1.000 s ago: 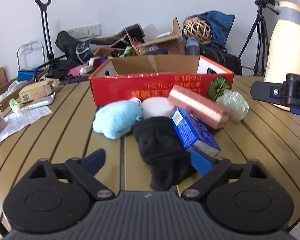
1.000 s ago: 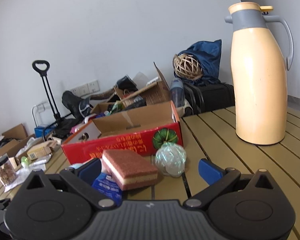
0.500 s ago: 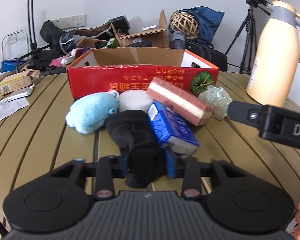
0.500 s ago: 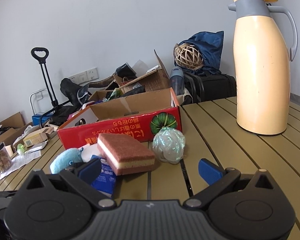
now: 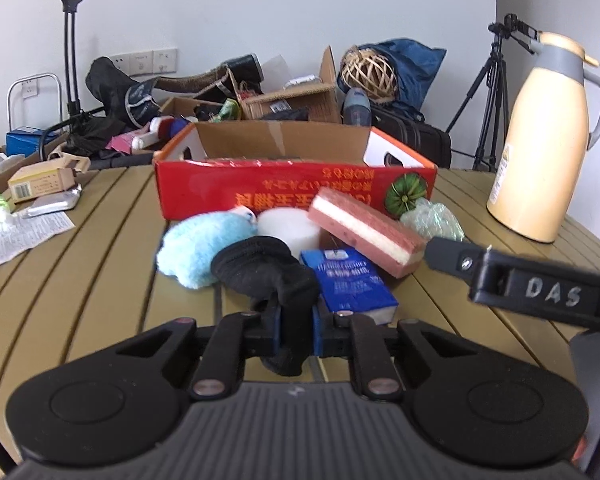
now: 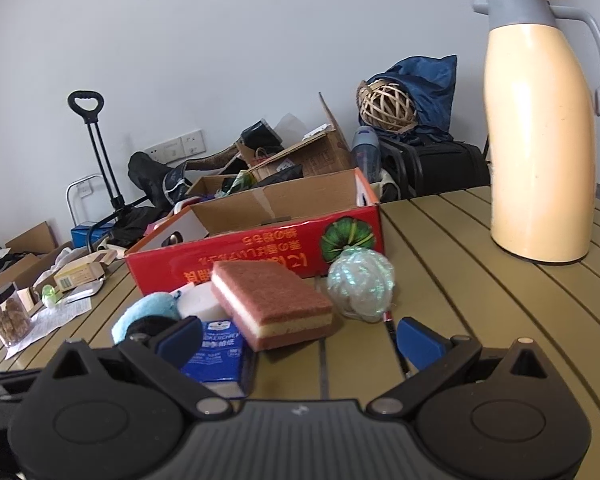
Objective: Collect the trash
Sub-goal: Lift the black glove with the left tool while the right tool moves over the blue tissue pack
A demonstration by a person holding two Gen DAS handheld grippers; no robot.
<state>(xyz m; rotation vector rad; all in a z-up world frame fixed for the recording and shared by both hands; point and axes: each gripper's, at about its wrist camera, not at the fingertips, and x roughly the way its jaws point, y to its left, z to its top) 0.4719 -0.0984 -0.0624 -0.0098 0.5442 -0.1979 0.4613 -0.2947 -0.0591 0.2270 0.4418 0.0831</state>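
Note:
My left gripper (image 5: 296, 328) is shut on a black cloth (image 5: 264, 268) and holds it just above the slatted table. Behind it lie a light blue fluffy thing (image 5: 200, 248), a white foam block (image 5: 288, 228), a blue tissue pack (image 5: 348, 284), a pink sponge (image 5: 364, 228) and a crumpled clear wrapper (image 5: 432, 220). A red cardboard box (image 5: 292, 192), open on top, stands behind them. My right gripper (image 6: 300, 340) is open and empty, just short of the sponge (image 6: 272, 304), tissue pack (image 6: 216, 352) and wrapper (image 6: 360, 284).
A cream thermos jug (image 6: 540, 132) stands at the right on the table (image 6: 480, 300). Papers, a small carton (image 5: 40, 180) and a jar (image 6: 8, 316) lie at the left edge. Boxes, bags, a trolley and a tripod (image 5: 488, 92) stand behind the table.
My left gripper has shut on the black cloth and lifted it a little. My right gripper has moved in closer to the pile and stays open.

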